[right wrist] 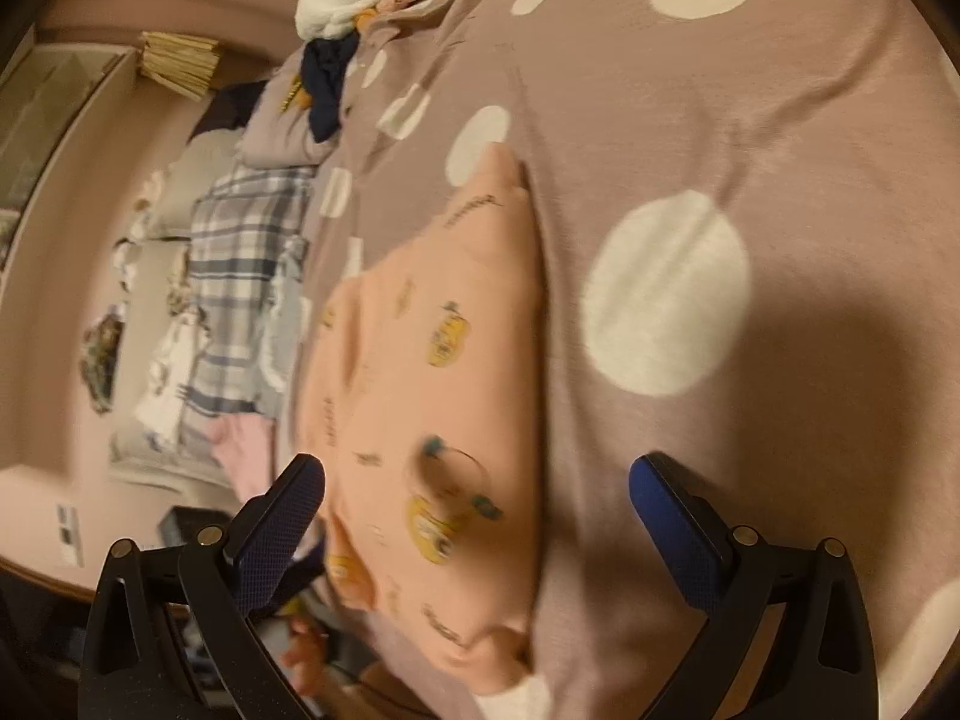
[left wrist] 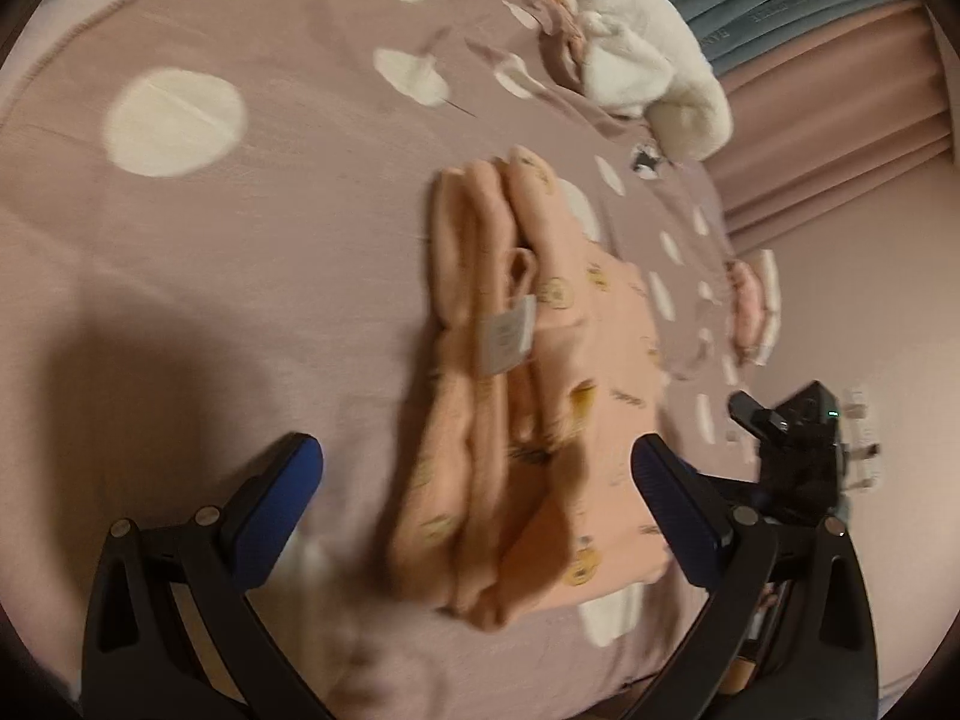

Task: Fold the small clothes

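Observation:
A small peach garment [left wrist: 510, 396] with yellow cartoon prints lies folded on the mauve polka-dot bedspread [left wrist: 240, 276]. A white label [left wrist: 509, 333] shows on its top. My left gripper [left wrist: 477, 468] hovers just above it, open, blue pads on either side and nothing between them. In the right wrist view the same peach garment [right wrist: 432, 384] lies flat, with one straight folded edge toward the right. My right gripper [right wrist: 477, 480] is open over its near end, holding nothing. The other gripper [left wrist: 792, 450] shows as a black body at the right of the left wrist view.
A white fluffy garment [left wrist: 636, 48] and dark clothes [right wrist: 327, 84] are heaped at the far end of the bed. A plaid cloth [right wrist: 240, 288] and pink fabric [right wrist: 240, 450] lie beside the bed. Pink curtains [left wrist: 840, 120] hang beyond. A hand [right wrist: 306, 654] shows at the bottom.

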`<state>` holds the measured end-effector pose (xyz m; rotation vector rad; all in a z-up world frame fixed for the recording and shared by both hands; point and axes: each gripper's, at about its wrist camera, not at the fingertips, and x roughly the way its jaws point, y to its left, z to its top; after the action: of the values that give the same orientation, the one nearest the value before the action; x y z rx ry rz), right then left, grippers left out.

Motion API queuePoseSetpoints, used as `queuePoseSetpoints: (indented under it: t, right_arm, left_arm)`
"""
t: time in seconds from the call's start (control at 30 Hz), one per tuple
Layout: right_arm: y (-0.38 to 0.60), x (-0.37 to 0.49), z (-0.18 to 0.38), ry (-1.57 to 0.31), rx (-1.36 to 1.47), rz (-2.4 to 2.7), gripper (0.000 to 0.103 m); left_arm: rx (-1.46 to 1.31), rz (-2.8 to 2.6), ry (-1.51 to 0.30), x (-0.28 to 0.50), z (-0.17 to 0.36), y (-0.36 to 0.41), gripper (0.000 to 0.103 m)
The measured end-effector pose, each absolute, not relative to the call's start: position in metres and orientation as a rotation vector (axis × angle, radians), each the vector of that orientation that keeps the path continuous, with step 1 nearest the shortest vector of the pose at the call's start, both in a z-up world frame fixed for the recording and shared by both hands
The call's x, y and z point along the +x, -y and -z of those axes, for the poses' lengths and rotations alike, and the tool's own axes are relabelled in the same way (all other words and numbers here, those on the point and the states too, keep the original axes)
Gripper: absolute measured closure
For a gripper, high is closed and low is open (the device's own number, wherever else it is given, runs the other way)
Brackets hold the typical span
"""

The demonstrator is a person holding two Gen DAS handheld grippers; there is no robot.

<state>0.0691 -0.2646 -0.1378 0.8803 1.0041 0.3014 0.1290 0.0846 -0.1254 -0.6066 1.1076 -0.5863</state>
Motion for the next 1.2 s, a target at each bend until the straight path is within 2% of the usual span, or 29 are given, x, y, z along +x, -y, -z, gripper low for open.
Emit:
queuePoseSetpoints:
  t: [0.43, 0.63, 0.9, 0.93, 0.97, 1.0, 1.03, 1.1, 1.13, 1.17, 1.2]
  right_arm:
    - [0.257, 0.091, 0.125, -0.981, 0.906, -0.419, 0.002]
    - [0.256, 0.110, 0.150, -1.035, 0.959, -0.399, 0.002]
    - [0.246, 0.133, 0.150, -1.040, 0.979, -0.478, 0.003]
    - [0.244, 0.134, 0.149, -1.043, 0.971, -0.478, 0.007]
    - [0.240, 0.135, 0.147, -1.045, 0.948, -0.473, 0.015]
    - [0.236, 0.135, 0.146, -1.045, 0.922, -0.468, 0.021]
    - [0.234, 0.135, 0.147, -1.047, 0.898, -0.450, 0.032]
    - [0.229, 0.134, 0.146, -1.036, 0.847, -0.401, 0.038]
    - [0.227, 0.134, 0.145, -1.037, 0.817, -0.408, 0.049]
    - [0.222, 0.134, 0.142, -1.043, 0.750, -0.401, 0.066]
    - [0.218, 0.133, 0.139, -1.056, 0.677, -0.356, 0.069]
  left_arm:
    - [-0.687, 0.784, -1.208, 0.151, 0.130, -0.055, 0.000]
    - [-0.673, 0.872, -1.217, 0.152, 0.130, -0.038, 0.000]
    - [-0.691, 0.925, -1.236, 0.155, 0.133, -0.025, 0.003]
    - [-0.686, 0.918, -1.245, 0.156, 0.133, -0.023, 0.004]
    - [-0.649, 0.894, -1.267, 0.157, 0.133, -0.018, 0.010]
    - [-0.614, 0.874, -1.278, 0.155, 0.132, -0.017, 0.020]
    - [-0.586, 0.857, -1.275, 0.154, 0.131, -0.015, 0.027]
    - [-0.535, 0.820, -1.268, 0.152, 0.131, -0.013, 0.052]
    - [-0.529, 0.804, -1.264, 0.152, 0.134, -0.014, 0.054]
    - [-0.536, 0.792, -1.259, 0.152, 0.135, -0.016, 0.060]
    - [-0.541, 0.781, -1.256, 0.151, 0.136, -0.017, 0.064]
